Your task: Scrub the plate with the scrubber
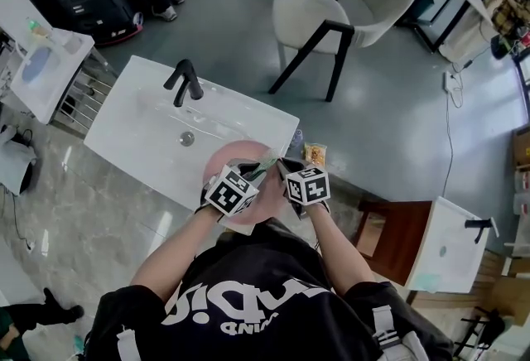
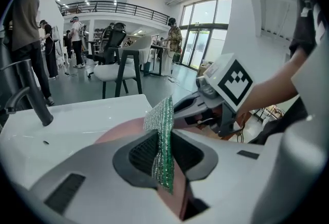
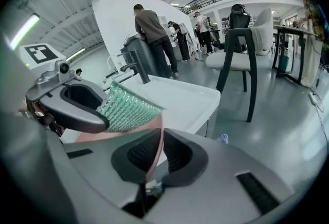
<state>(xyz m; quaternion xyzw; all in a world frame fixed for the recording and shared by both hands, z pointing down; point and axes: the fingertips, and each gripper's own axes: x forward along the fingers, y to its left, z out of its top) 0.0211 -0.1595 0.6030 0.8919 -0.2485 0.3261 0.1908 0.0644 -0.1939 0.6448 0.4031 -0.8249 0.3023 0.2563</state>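
A pink plate [image 1: 230, 156] lies at the near edge of the white sink [image 1: 141, 123]. My left gripper [image 1: 251, 172] is shut on a green sparkly scrubber [image 1: 264, 171], which stands up between its jaws [image 2: 162, 125] over the plate [image 2: 121, 129]. My right gripper [image 1: 286, 168] is shut on the plate's rim: in the right gripper view the thin pink edge [image 3: 128, 132] runs into the closed jaws of the right gripper [image 3: 156, 156]. The scrubber [image 3: 126, 107] and the left gripper [image 3: 103, 115] sit just left of it, over the plate. In the left gripper view the right gripper [image 2: 191, 111] is close behind the scrubber.
A black faucet [image 1: 184, 82] stands at the sink's far side, with the drain [image 1: 187, 137] in the basin. A yellow packet [image 1: 315, 154] lies on the floor beside the sink. A white chair [image 1: 335, 16] is behind, a second small sink [image 1: 451, 247] at right. People stand in the background.
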